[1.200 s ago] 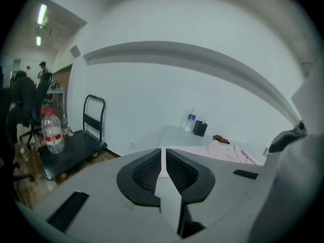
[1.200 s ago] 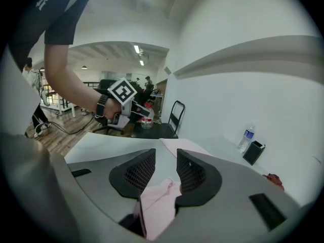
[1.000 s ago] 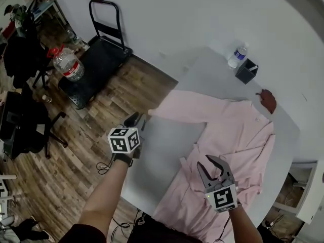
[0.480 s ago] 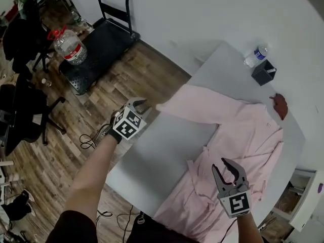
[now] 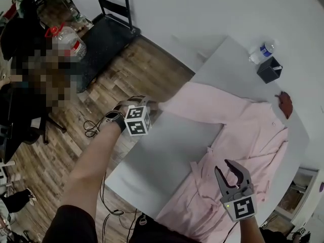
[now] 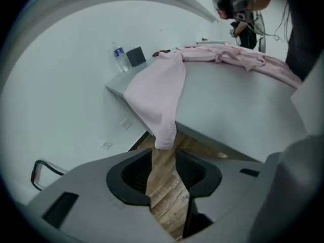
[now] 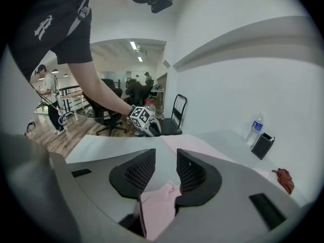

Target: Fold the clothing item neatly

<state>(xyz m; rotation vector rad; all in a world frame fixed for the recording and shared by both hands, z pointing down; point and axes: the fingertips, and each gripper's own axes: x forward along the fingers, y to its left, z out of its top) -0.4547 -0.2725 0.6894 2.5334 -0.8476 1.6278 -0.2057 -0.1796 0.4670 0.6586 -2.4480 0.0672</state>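
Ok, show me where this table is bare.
Biggest bare patch: the table near you, bordered by the sleeve and the shirt body. A smaller strip lies beyond the sleeve. The far corner is crowded by the bottle and black box.

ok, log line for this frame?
left gripper: jaws just opening, empty, near sleeve cuff hanging off table | right gripper: open above shirt

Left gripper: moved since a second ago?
Yes: left gripper lowered toward the sleeve cuff at the table edge, rolling; its claw just opened further, nothing between.
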